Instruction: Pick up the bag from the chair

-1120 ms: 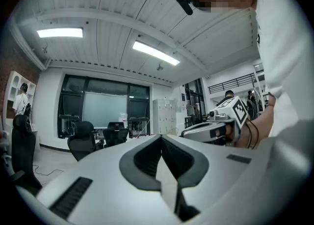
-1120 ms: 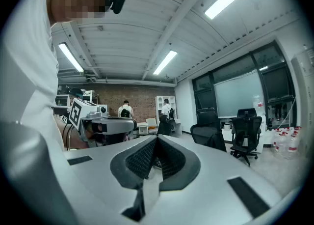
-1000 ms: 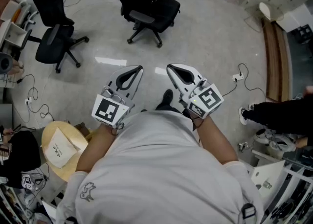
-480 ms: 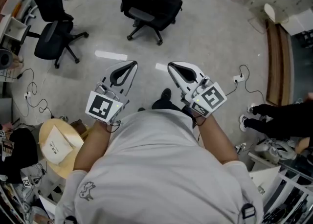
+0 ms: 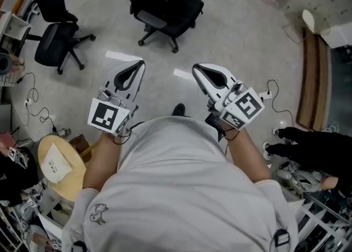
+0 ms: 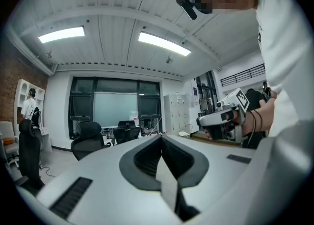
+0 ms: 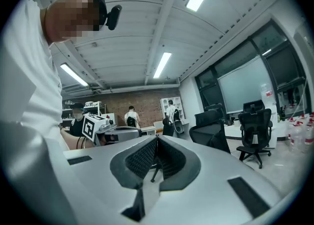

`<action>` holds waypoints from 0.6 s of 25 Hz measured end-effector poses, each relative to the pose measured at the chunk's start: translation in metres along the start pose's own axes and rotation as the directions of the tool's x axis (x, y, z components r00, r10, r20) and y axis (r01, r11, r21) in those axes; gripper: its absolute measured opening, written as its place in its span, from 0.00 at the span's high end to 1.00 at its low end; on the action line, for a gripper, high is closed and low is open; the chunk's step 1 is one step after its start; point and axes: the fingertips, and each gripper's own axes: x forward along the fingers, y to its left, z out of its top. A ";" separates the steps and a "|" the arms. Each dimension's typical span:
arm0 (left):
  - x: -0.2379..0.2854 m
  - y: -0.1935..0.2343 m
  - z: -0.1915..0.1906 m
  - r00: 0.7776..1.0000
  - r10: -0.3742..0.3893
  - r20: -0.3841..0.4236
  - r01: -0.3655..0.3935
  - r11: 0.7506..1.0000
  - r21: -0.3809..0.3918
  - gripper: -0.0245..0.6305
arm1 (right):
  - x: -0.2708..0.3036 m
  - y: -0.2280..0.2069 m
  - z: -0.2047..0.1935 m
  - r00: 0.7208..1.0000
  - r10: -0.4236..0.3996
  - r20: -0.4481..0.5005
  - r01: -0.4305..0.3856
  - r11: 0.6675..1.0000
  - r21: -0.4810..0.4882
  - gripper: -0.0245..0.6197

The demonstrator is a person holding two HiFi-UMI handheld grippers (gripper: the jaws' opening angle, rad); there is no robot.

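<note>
My left gripper [image 5: 142,63] and right gripper [image 5: 194,68] are held level in front of my body, side by side, both shut with nothing between the jaws. A black office chair [image 5: 165,3] stands on the floor ahead of them, a little left of centre. A second black chair [image 5: 52,42] stands at the far left with something dark on its backrest. I cannot make out a bag on either chair. In the left gripper view the jaw tips [image 6: 160,137] meet, and in the right gripper view the tips [image 7: 157,138] meet too.
A round wooden stool [image 5: 55,165] with a paper on it stands at my lower left. Cables [image 5: 33,108] trail on the floor at left, and a power strip [image 5: 268,87] lies at right. A person in black [image 5: 313,141] sits at right beside a wooden bench [image 5: 311,75].
Both grippers have moved forward over the floor toward the black chair, staying shut. The stool and the person at right have slid lower in the head view.
</note>
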 end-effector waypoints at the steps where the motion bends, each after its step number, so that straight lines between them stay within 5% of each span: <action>1: 0.007 -0.002 0.002 1.000 0.003 0.002 -0.003 1.000 0.005 0.94 | -0.003 -0.006 0.004 1.000 0.011 -0.002 -0.011 1.000 -0.002 0.91; 7: 0.039 -0.004 -0.001 0.999 0.008 -0.032 -0.009 1.000 -0.023 0.94 | -0.001 -0.029 0.008 0.996 0.083 -0.020 -0.082 0.997 0.014 0.91; 15: 0.074 0.013 -0.006 0.999 -0.035 -0.016 0.035 0.999 -0.033 0.94 | 0.015 -0.065 0.005 0.998 0.056 -0.025 -0.055 0.998 0.039 0.91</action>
